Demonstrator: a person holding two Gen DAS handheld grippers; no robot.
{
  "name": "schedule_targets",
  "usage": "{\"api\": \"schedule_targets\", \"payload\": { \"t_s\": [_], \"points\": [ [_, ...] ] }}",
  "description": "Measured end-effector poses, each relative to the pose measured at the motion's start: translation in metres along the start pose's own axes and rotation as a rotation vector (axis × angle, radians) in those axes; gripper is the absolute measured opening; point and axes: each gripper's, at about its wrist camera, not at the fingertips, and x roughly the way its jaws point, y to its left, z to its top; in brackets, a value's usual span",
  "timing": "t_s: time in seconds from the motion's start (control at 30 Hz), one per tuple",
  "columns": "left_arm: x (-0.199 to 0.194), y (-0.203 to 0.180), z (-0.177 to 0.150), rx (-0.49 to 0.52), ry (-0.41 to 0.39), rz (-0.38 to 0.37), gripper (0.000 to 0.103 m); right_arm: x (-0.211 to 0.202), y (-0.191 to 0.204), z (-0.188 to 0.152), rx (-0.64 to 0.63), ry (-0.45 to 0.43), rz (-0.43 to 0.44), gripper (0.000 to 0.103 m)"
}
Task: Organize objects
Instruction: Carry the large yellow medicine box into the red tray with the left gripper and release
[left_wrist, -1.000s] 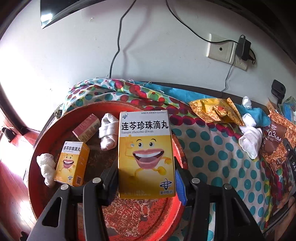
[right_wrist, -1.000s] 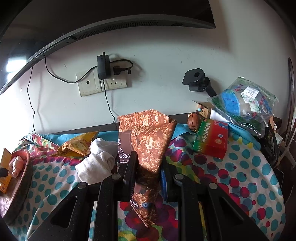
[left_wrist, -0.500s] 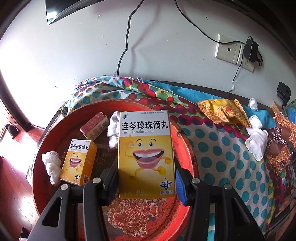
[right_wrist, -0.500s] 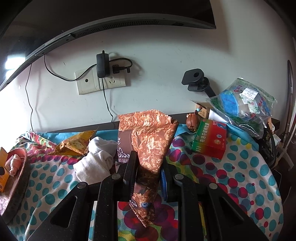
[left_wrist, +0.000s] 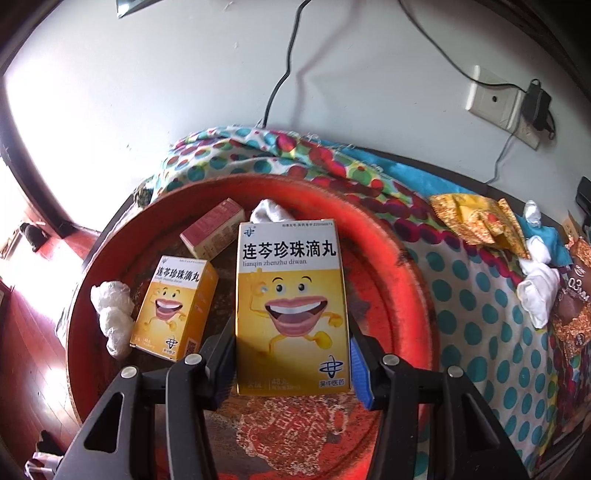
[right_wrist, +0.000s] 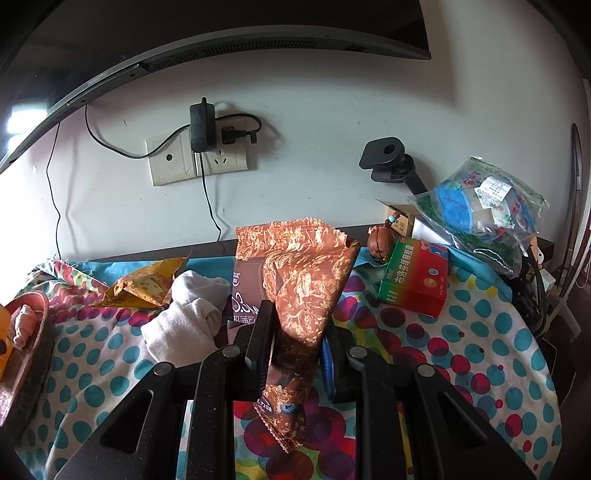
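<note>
My left gripper (left_wrist: 291, 354) is shut on a large yellow medicine box (left_wrist: 291, 306) with a smiling cartoon, held over the round red tray (left_wrist: 406, 280). In the tray lie a smaller yellow box (left_wrist: 175, 306) of the same kind, a small red-and-cream box (left_wrist: 212, 232), a white sock (left_wrist: 269, 212) behind the held box, and a crumpled white wad (left_wrist: 112, 317). My right gripper (right_wrist: 295, 343) is shut on a copper-brown snack wrapper (right_wrist: 303, 284), which stands up between its fingers above the spotted cloth (right_wrist: 480, 343).
A white sock (right_wrist: 184, 317) and a yellow wrapper (right_wrist: 144, 284) lie left of the right gripper. A red-and-green box (right_wrist: 413, 280), a brown figurine (right_wrist: 380, 245) and a plastic bag (right_wrist: 484, 210) sit at the back right. Wall sockets with cables and a monitor are behind.
The left gripper has shifted with the big yellow box further over the tray; the tray and its small boxes now sit nearer the middle of the view. The right gripper stayed put.
</note>
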Motion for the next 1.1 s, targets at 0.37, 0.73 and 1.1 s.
{"api": "schedule_targets", "payload": {
  "t_s": [0.37,0.73,1.1],
  "points": [
    [0.027,0.033,-0.002,-0.062,0.068,0.046,0.052,0.000,-0.001,0.000,-0.001,0.002,-0.003,0.021],
    [0.041,0.056,-0.004,-0.092,0.094,0.086,0.052,0.001,0.000,0.001,-0.004,0.007,-0.011,0.021],
    [0.043,0.061,-0.002,-0.112,0.099,0.086,0.053,0.002,-0.002,0.001,0.004,0.017,-0.018,0.022]
  ]
}}
